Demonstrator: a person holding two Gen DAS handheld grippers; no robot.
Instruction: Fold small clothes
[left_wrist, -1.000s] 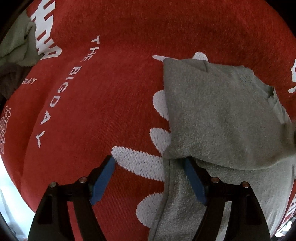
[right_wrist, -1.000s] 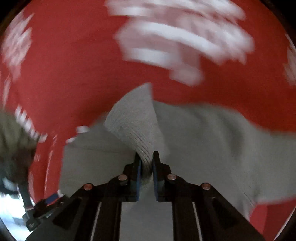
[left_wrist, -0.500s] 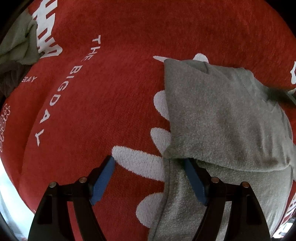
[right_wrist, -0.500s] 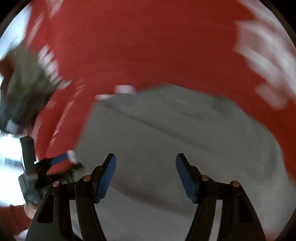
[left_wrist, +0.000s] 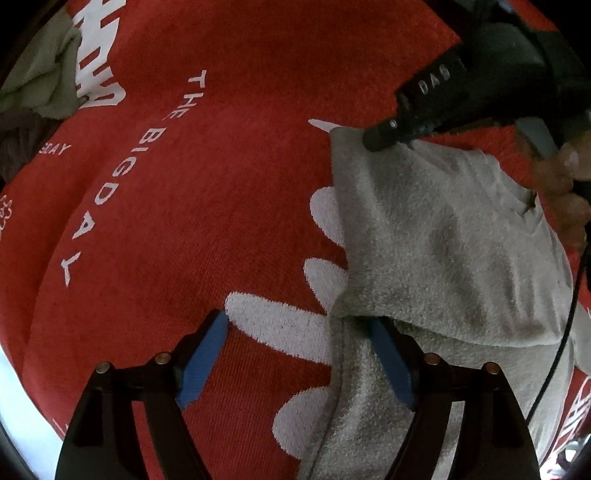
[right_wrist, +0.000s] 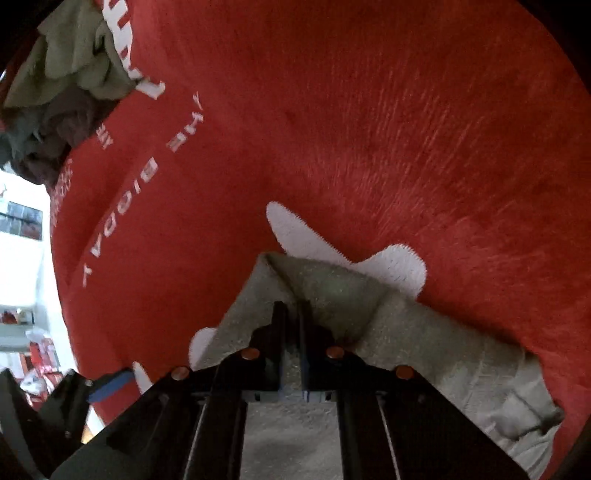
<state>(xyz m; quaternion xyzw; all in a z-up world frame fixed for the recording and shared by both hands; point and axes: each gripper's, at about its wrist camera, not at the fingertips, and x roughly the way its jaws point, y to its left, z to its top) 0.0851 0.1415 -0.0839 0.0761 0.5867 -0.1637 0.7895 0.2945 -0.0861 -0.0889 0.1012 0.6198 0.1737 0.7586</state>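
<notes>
Your folded grey knit garment (left_wrist: 443, 236) lies on the red printed blanket (left_wrist: 221, 184); the crumpled clothes pile (right_wrist: 62, 74) sits at its far left corner.

Our left gripper (left_wrist: 299, 354) has black angular arms with blue pads (left_wrist: 201, 363) and small copper-coloured round screws (left_wrist: 162, 357). Our right gripper (right_wrist: 291, 332) has the same black body, with white letters "DAS" (left_wrist: 436, 79) on its side. A thin black cable (left_wrist: 567, 325) hangs beside our bare-skinned right hand (left_wrist: 561, 184).

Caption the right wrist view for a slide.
Right gripper shut on a corner of the grey garment, lying on the red blanket.
</notes>
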